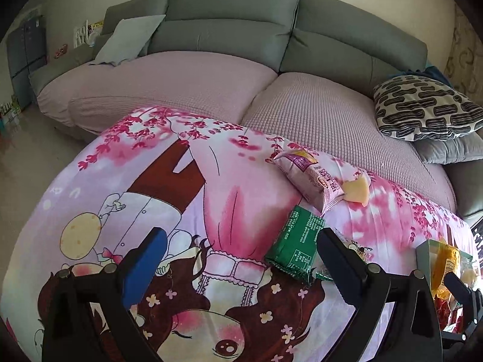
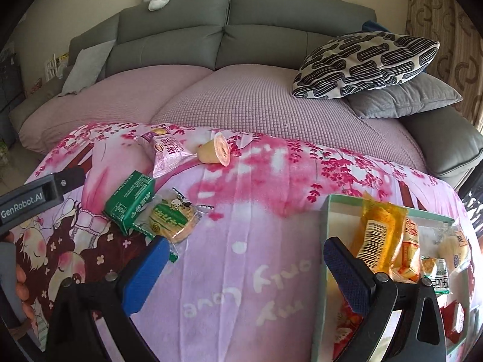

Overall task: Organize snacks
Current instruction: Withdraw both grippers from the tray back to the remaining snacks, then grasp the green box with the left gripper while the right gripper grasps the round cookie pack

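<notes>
Loose snacks lie on a pink cartoon-print cloth (image 2: 241, 271): a green packet (image 1: 294, 241) (image 2: 129, 200), a round biscuit in a clear wrapper (image 2: 173, 218), a purple packet (image 1: 311, 178) (image 2: 167, 150) and a tipped jelly cup (image 1: 357, 191) (image 2: 215, 152). A pale green box (image 2: 329, 211) (image 1: 422, 250) on the right holds several snacks, among them a yellow packet (image 2: 380, 232). My left gripper (image 1: 241, 259) stands open and empty, its right finger beside the green packet. My right gripper (image 2: 244, 265) is open and empty, between the biscuit and the box.
The cloth covers a surface in front of a grey sofa (image 2: 229, 30) with pink seat covers. A patterned cushion (image 2: 365, 63) and a grey one (image 2: 404, 99) lie on the sofa's right. A hand (image 2: 21, 274) holds the left gripper's body (image 2: 45, 190).
</notes>
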`<control>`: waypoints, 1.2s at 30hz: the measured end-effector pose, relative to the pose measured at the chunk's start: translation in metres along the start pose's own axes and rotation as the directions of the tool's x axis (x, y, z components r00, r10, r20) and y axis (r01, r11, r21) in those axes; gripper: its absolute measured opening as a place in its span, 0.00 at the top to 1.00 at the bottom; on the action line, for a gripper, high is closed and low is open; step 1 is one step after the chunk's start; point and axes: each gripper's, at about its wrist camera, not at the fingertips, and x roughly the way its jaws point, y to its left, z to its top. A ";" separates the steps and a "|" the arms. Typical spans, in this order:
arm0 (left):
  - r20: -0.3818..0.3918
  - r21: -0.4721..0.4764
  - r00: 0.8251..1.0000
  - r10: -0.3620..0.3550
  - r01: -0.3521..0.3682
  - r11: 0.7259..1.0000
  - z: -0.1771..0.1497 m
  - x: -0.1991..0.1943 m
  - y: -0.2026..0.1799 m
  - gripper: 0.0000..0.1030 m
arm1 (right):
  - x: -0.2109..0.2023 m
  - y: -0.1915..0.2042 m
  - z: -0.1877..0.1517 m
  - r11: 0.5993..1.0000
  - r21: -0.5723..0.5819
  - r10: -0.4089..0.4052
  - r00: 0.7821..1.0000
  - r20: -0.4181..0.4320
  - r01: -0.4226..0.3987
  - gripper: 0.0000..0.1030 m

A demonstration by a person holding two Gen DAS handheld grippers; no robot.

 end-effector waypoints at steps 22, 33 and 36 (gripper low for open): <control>-0.062 0.065 0.998 0.005 -0.001 0.998 0.000 0.054 -0.013 0.04 | 0.070 0.043 0.011 0.998 0.015 0.057 0.998 -0.025 -0.056 0.00; -0.061 0.126 0.998 -0.011 0.019 0.992 -0.004 0.054 -0.032 0.04 | 0.077 0.039 0.005 0.999 0.015 0.045 0.998 -0.044 -0.044 0.00; -0.061 0.133 0.998 -0.014 0.021 0.991 -0.005 0.055 -0.035 0.04 | 0.077 0.030 0.003 0.999 0.036 0.030 0.999 -0.044 -0.028 0.00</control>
